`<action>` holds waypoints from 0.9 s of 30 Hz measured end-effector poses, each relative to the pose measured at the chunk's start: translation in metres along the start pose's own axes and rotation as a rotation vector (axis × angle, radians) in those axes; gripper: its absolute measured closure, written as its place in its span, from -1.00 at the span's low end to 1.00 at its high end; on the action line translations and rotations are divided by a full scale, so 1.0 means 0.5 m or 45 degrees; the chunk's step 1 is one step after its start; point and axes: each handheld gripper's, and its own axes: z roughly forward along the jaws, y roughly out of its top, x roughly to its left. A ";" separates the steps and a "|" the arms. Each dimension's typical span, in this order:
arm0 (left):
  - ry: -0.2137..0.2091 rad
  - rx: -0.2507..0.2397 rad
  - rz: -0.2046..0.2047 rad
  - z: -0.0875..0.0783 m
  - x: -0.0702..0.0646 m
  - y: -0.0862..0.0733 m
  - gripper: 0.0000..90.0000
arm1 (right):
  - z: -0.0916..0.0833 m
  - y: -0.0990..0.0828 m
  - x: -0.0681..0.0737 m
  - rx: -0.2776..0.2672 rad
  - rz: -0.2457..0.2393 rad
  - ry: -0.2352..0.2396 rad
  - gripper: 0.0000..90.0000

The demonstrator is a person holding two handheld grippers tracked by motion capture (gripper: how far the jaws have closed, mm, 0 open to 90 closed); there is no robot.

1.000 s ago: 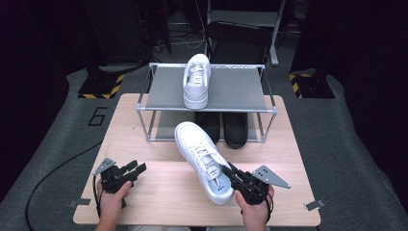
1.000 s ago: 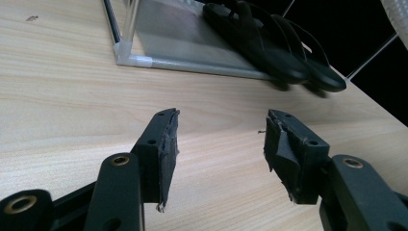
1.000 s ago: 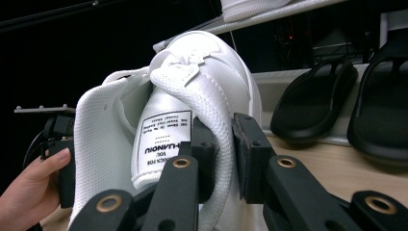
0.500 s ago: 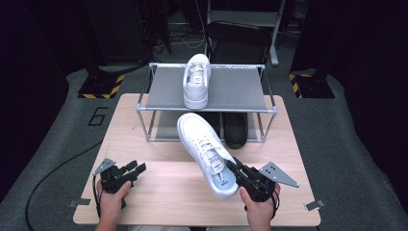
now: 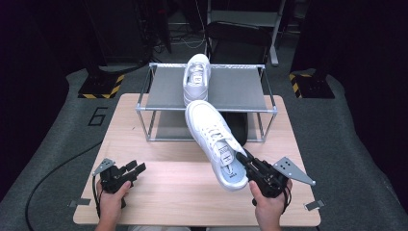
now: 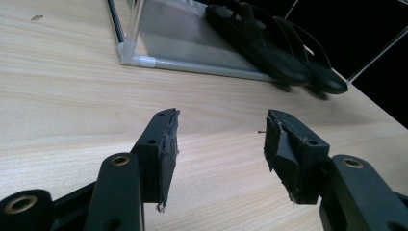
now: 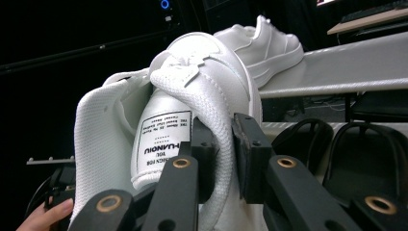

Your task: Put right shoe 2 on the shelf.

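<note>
Jaws of right gripper [image 5: 246, 161] clamped on sneaker [image 5: 211, 139] heel collar; left gripper [image 5: 134, 169] wide open, empty. Risk: thin grip, toe-heavy sneaker twisting loose near rack [image 5: 240, 91].

Before me, a light wooden table [image 5: 159, 202] on grey carpet [image 5: 57, 144] marked "6" [image 5: 97, 116]. Beyond my table, a black chair [image 5: 235, 33], yellow-black hazard strips [image 5: 98, 91] on the floor, and dark surroundings; light falls mostly on the tabletop.
</note>
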 end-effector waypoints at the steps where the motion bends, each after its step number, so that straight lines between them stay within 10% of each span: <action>1: 0.003 -0.004 -0.001 0.001 0.000 0.000 0.01 | -0.001 0.004 -0.002 -0.011 -0.002 0.002 0.77; 27: 0.005 -0.003 -0.007 0.000 -0.001 -0.001 0.01 | -0.023 0.056 -0.036 -0.077 -0.011 -0.068 0.77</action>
